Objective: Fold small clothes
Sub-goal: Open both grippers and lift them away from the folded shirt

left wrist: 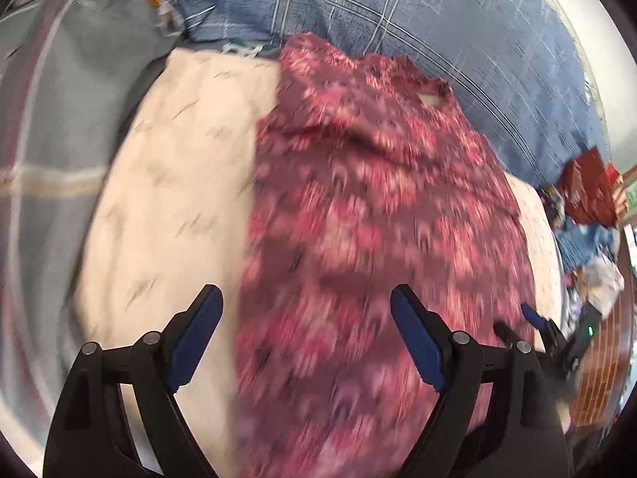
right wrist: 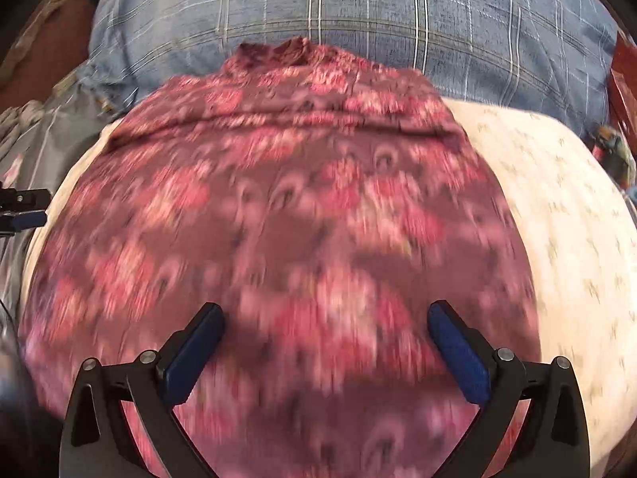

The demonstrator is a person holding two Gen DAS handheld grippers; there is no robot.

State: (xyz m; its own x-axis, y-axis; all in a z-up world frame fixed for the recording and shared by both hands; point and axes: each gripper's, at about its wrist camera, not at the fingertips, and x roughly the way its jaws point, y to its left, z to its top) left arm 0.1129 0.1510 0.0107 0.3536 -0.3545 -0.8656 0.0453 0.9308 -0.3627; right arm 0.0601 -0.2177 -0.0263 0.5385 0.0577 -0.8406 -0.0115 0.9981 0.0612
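**Both grippers spread wide above a patterned maroon garment**

A maroon garment (left wrist: 358, 207) with a pink and cream print lies spread on a cream sheet (left wrist: 167, 183) marked with small dark flecks. In the left wrist view it runs from the upper centre of the frame down to the lower edge, filling the middle and right of the picture; its neckline, with a small opening showing the cream beneath, sits at the upper right. In the right wrist view the same garment (right wrist: 278, 219) fills nearly the whole centre and lower left, with a crosswise crease or seam across its upper part and a ruffled edge at the top centre. Both views are blurred, so the print's detail is hard to read.

The left gripper (left wrist: 306, 334) sits at the bottom of its frame with its jaws wide apart and nothing between them; one blue pad is over the cream sheet, the other over the garment. The right gripper (right wrist: 324, 348) is also at the bottom of its frame, jaws wide apart and holding nothing, both blue pads over the maroon cloth. Whether either gripper touches the fabric cannot be told.

A blue plaid pillow (left wrist: 438, 20) lies across the top of both views, just beyond the garment. A grey striped cloth (left wrist: 59, 111) fills the left of the left wrist view. The cream sheet (right wrist: 565, 207) shows bare at the right of the right wrist view.
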